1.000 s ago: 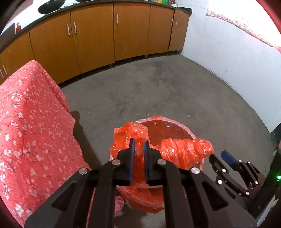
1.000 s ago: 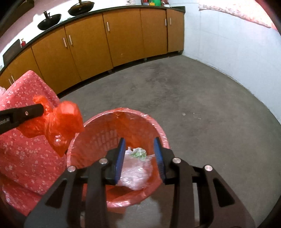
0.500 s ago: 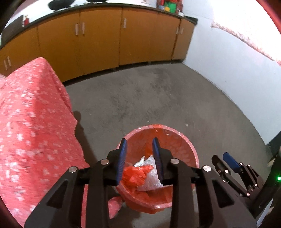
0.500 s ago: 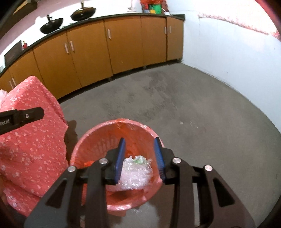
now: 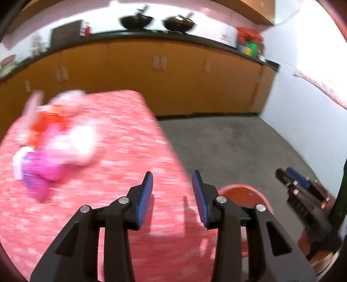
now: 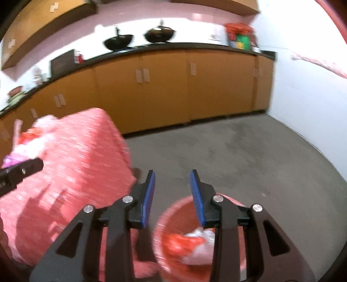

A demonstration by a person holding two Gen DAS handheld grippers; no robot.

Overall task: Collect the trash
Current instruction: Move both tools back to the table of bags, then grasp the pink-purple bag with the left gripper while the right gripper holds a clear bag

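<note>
A blurred pile of trash (image 5: 54, 143), with pink, white and orange wrappers, lies on the table under a red floral cloth (image 5: 121, 151). My left gripper (image 5: 172, 197) is open and empty above the table's near right part. The red basket (image 6: 173, 219) on the floor holds a red bag (image 6: 177, 243) and clear plastic (image 6: 201, 235). My right gripper (image 6: 172, 197) is open and empty above the basket's left rim. The basket's rim shows in the left wrist view (image 5: 243, 191). The trash pile also shows at the left edge of the right wrist view (image 6: 26, 141).
Orange cabinets (image 6: 173, 86) under a dark counter run along the far wall, with two black woks (image 5: 156, 20) on top. A white tiled wall (image 6: 308, 104) closes the right side. Grey concrete floor (image 6: 238, 156) lies between cabinets and basket. The right gripper shows in the left view (image 5: 303, 191).
The left gripper opened and dropped the red bag into the basket, then swung up and left over the table. The right gripper rose and tilted up, staying open.
</note>
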